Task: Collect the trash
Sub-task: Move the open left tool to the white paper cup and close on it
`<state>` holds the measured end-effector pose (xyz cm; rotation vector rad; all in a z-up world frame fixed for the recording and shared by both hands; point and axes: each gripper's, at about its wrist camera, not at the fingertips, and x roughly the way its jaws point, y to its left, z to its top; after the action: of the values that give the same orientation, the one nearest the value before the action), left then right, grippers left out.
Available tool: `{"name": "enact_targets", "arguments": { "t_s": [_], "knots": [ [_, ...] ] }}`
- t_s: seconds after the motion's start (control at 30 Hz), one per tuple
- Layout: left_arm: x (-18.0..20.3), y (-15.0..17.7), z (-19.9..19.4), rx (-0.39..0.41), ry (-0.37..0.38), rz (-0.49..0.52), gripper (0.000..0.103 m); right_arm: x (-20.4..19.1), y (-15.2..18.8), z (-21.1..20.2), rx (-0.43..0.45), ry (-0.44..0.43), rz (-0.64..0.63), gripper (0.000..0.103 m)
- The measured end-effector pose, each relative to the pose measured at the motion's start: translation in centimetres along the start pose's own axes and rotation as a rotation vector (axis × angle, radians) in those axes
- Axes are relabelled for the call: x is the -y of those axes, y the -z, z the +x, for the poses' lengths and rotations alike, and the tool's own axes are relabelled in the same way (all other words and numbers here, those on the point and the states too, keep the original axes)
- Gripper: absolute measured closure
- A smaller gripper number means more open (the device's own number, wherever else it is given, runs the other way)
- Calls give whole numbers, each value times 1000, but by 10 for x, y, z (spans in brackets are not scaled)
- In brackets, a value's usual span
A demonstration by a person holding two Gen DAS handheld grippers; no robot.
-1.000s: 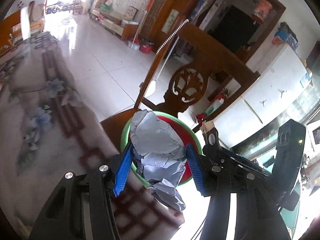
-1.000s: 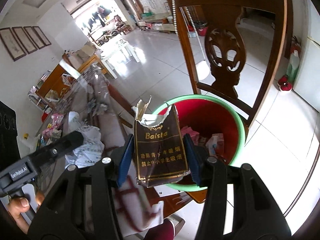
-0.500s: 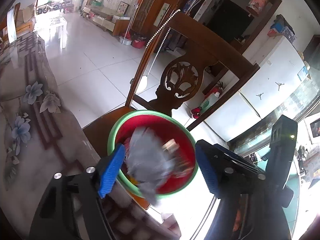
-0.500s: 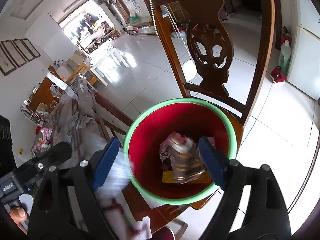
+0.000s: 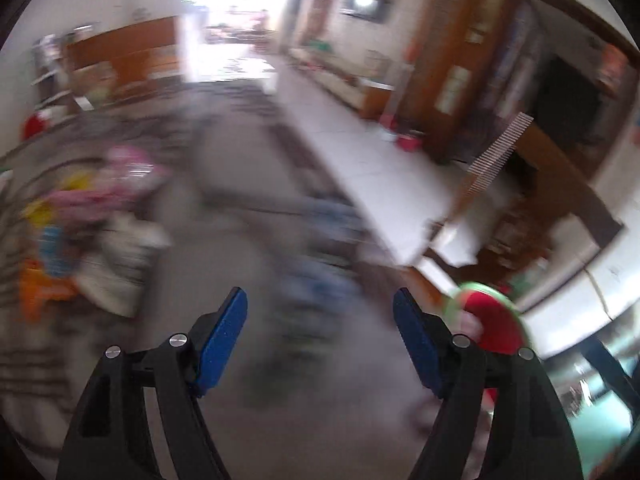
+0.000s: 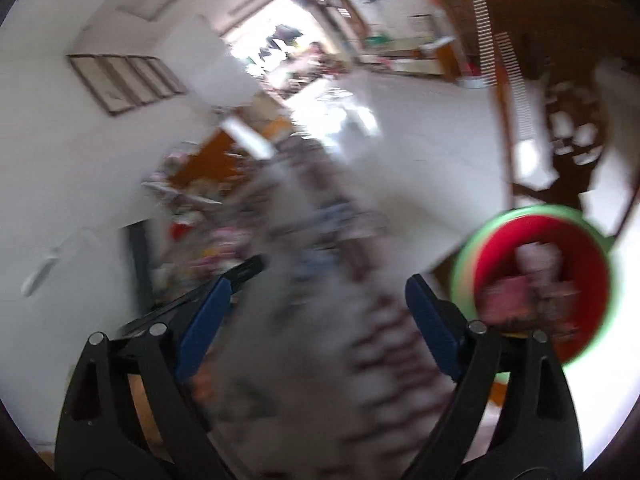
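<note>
- Red bin [image 6: 536,284] with green rim sits right of my right gripper [image 6: 316,320], mouth tilted toward me, blurred trash [image 6: 528,288] inside.
- My left gripper [image 5: 320,336] gapes wide, empty; bin at its right.
- Right gripper likewise wide, empty.

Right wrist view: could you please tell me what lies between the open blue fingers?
Only blurred patterned tablecloth shows between the right gripper fingers; the red bin sits off to the right.
</note>
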<state>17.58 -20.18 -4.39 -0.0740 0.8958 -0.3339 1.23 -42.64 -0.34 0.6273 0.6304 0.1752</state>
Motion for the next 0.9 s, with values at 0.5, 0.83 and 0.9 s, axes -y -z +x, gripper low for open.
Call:
{"name": "enact_targets", "arguments": {
  "t_s": [0.5,0.83,0.9],
  "knots": [
    [-105,-40,54,-150,-242,10,31,-41,19,38,-95,17,-148,15],
    [-116,-30,52,-160,-311,6,42,-48,26,43,-116,27,-202,15],
    [-113,-26,47,-155,-334,36,55,-48,27,43,-119,31,-204,15]
  ]
}}
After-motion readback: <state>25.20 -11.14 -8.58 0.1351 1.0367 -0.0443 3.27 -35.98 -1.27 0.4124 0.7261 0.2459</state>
